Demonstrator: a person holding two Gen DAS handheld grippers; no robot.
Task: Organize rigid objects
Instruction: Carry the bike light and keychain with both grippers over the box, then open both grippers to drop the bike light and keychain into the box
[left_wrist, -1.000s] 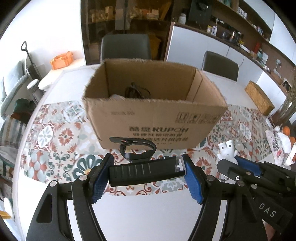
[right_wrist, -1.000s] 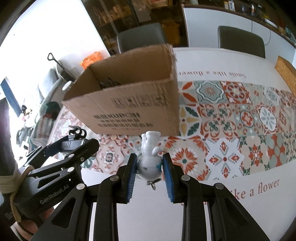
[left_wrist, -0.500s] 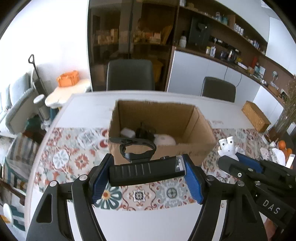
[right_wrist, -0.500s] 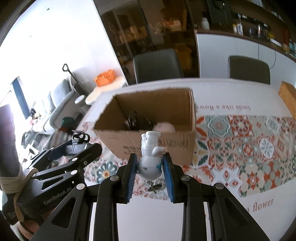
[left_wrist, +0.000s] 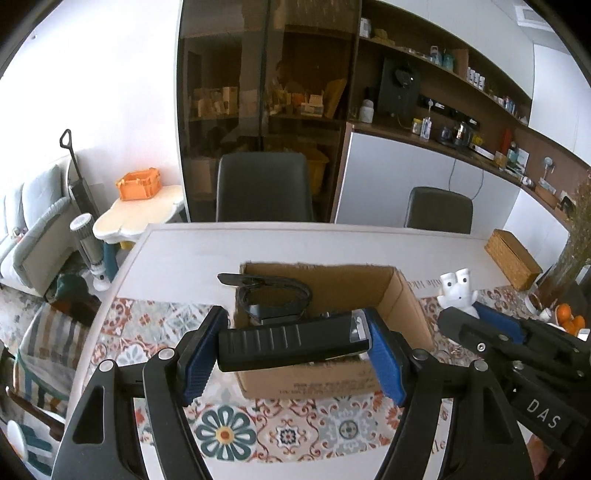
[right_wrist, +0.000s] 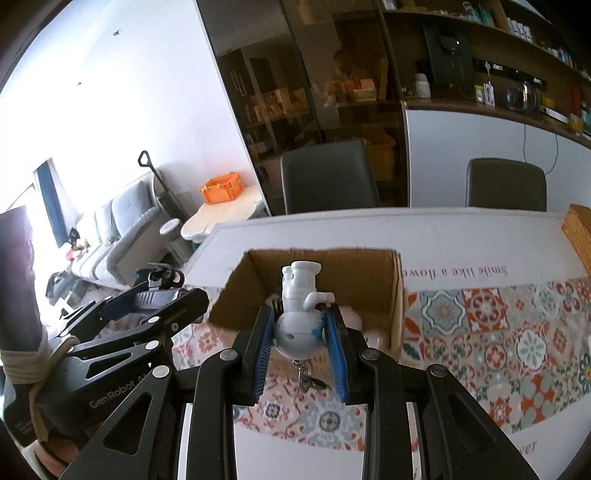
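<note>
My left gripper (left_wrist: 291, 343) is shut on a black flashlight (left_wrist: 288, 341) with a black strap loop, held crosswise above the open cardboard box (left_wrist: 402, 295). My right gripper (right_wrist: 299, 332) is shut on a white toy figurine keychain (right_wrist: 299, 314), its chain hanging below, above the near edge of the same box (right_wrist: 395, 291). The figurine also shows in the left wrist view (left_wrist: 456, 290), and the left gripper shows at the left of the right wrist view (right_wrist: 155, 295). Dark and pale items lie inside the box, mostly hidden.
The box stands on a white table (left_wrist: 192, 251) with a patterned tile runner (right_wrist: 498, 332). A wicker box (left_wrist: 511, 258) sits at the table's right end. Two dark chairs (left_wrist: 264, 192) stand behind the table. Oranges (left_wrist: 570, 317) lie at far right.
Both grippers have risen and tilted with their objects, so the box looks smaller and lower and its inside shows. Both grips stay shut.
</note>
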